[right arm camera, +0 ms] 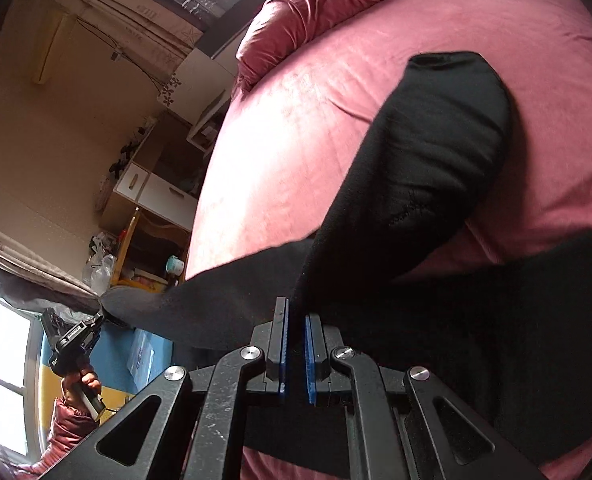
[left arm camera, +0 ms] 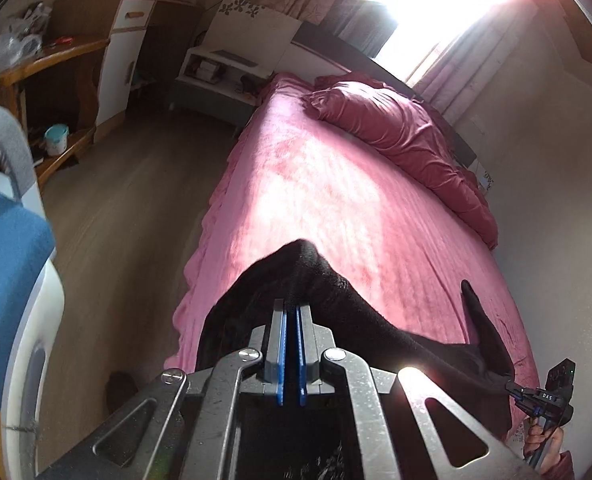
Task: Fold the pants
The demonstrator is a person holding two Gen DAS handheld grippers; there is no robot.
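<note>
The left gripper (left arm camera: 292, 304) sits at the bottom centre of its own view, its blue-padded jaws drawn together on a fold of the black pants (left arm camera: 296, 272). The same gripper shows small at the lower left of the right wrist view (right arm camera: 100, 316), pinching a corner of the dark cloth, with a hand (right arm camera: 82, 384) on its handle and a quilted reddish sleeve (right arm camera: 66, 428) below.

The right gripper (right arm camera: 296, 312) at the bottom centre of its view is likewise clamped on the pants (right arm camera: 435, 152), the cloth edge caught between its blue pads. In the left wrist view it appears at the lower right edge (left arm camera: 513, 390), gripping the far end of the cloth.

The pants are plain black, soft and fleecy, stretched between the two grippers. In the right wrist view one broad part runs up toward the upper right and lies on the sheet, rounded at its end, with a puckered seam partway along; another band crosses the lower right.

Beneath is a bed (left arm camera: 335, 184) with a pink sheet. A rumpled darker pink duvet (left arm camera: 395, 128) lies along its upper right side.
</note>
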